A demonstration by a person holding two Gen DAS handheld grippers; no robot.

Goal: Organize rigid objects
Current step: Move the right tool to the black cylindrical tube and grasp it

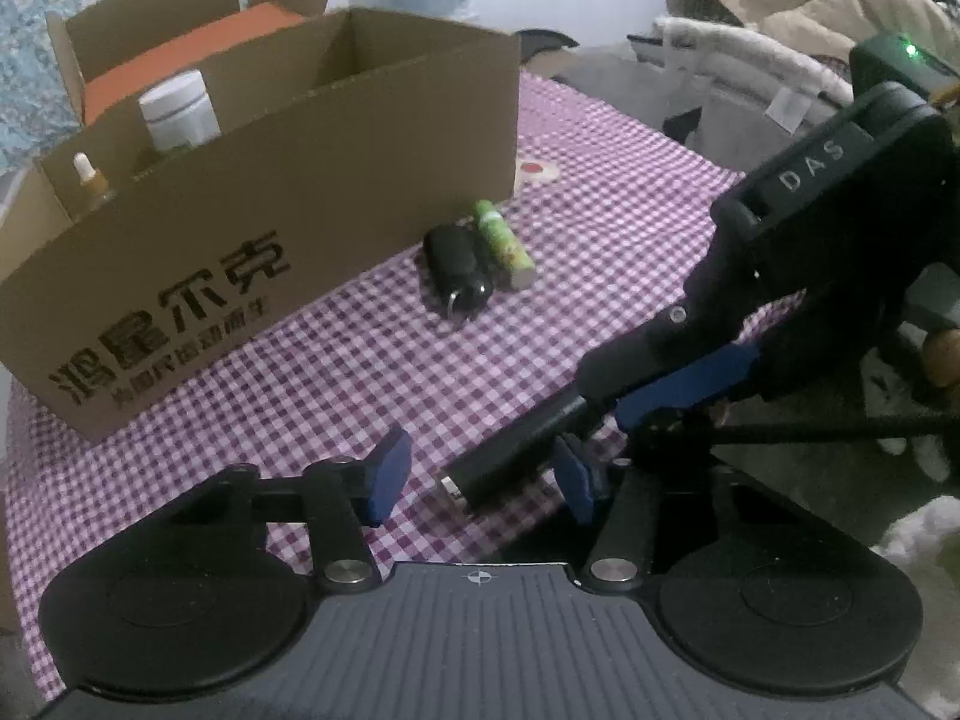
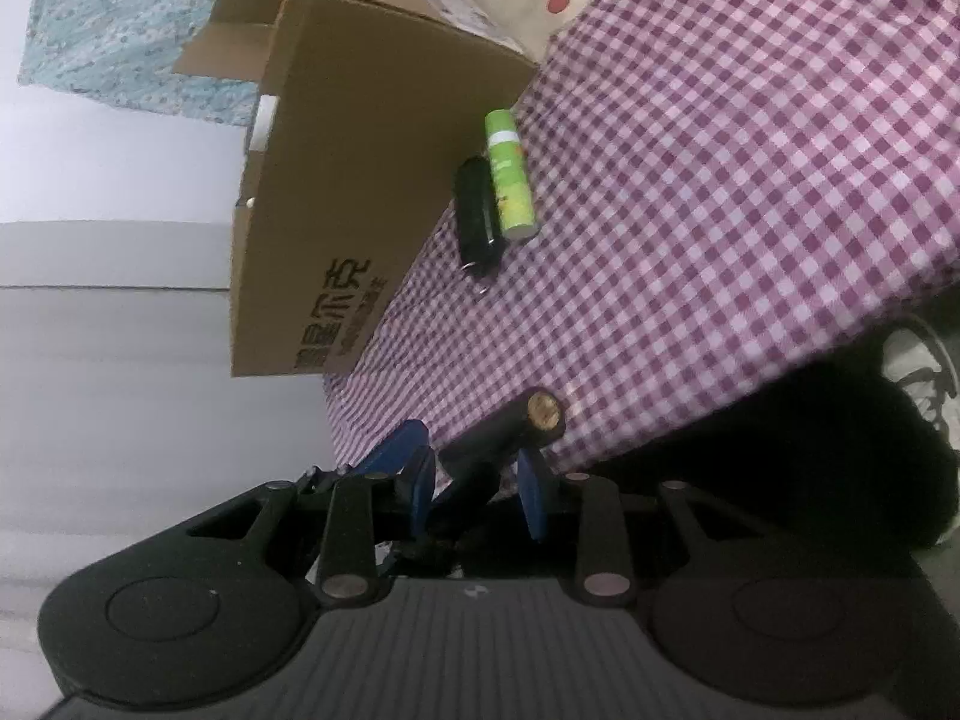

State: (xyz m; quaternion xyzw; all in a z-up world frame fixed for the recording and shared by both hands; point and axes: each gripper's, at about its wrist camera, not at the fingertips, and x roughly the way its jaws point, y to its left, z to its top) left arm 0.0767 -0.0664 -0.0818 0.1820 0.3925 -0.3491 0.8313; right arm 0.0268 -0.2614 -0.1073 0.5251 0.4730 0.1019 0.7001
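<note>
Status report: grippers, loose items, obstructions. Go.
Right gripper shut on black cylinder. Left gripper open around its tip. Green tube, black fob beside box. Nothing blocking.

Surface: I see a table under a purple-and-white checked cloth [image 1: 600, 192].
Left rear: an open brown cardboard box [image 1: 288, 192] with dark printed characters stands on the cloth.
Centre: a black oval key fob [image 1: 456, 267] lies just beside a green cylindrical tube [image 1: 503, 243], near the box's front corner.
</note>
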